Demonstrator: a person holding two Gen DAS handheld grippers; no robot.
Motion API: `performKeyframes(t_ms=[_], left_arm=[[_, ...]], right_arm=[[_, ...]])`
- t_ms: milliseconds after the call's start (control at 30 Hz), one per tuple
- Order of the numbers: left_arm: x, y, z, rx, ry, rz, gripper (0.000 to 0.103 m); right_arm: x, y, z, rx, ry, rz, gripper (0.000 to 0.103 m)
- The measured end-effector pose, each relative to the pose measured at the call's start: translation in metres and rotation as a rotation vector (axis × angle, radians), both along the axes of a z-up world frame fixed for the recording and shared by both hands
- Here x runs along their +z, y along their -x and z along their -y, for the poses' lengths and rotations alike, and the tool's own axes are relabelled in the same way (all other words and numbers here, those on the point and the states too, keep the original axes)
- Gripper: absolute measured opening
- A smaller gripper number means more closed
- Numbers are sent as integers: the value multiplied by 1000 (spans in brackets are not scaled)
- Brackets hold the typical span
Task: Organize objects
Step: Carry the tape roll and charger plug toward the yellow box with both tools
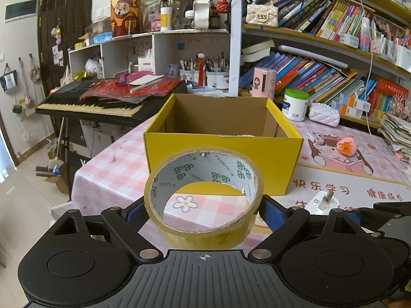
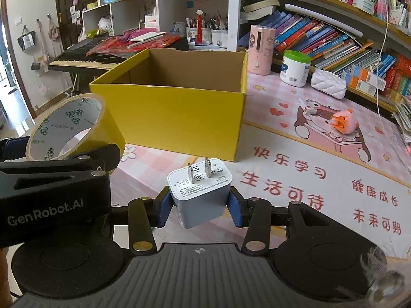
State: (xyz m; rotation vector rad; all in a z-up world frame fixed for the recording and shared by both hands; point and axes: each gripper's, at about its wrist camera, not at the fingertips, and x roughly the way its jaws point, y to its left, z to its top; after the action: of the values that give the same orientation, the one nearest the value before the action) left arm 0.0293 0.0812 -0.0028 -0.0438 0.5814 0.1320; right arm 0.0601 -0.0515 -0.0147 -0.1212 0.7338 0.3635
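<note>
— Where did we stand?

— We had both loads lifted off the counter (image 2: 295, 154). Our left gripper (image 1: 204, 211) had its jaws clamped across the roll of tape (image 1: 204, 197); our right gripper (image 2: 199, 206) had its jaws pinched on the white charger (image 2: 200, 192), prongs pointing away. The yellow box (image 2: 179, 110) sat open just ahead.

— So the carry step?

— We judged so. Next we needed to raise each load over the near wall, then release inside.
</note>
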Motion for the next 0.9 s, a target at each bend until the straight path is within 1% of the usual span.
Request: performKeyframes(t_ms=[267, 467, 700, 900], left_arm=[[4, 7, -18, 0, 5, 24, 91], [11, 5, -25, 7, 24, 59, 91], [25, -15, -29, 14, 30, 120, 91], [38, -41, -32, 37, 20, 166, 91]], right_arm=[[6, 10, -20, 3, 0, 19, 43], [15, 6, -21, -7, -20, 39, 43], [32, -15, -16, -26, -45, 95, 43], [48, -48, -20, -10, -77, 143, 43]])
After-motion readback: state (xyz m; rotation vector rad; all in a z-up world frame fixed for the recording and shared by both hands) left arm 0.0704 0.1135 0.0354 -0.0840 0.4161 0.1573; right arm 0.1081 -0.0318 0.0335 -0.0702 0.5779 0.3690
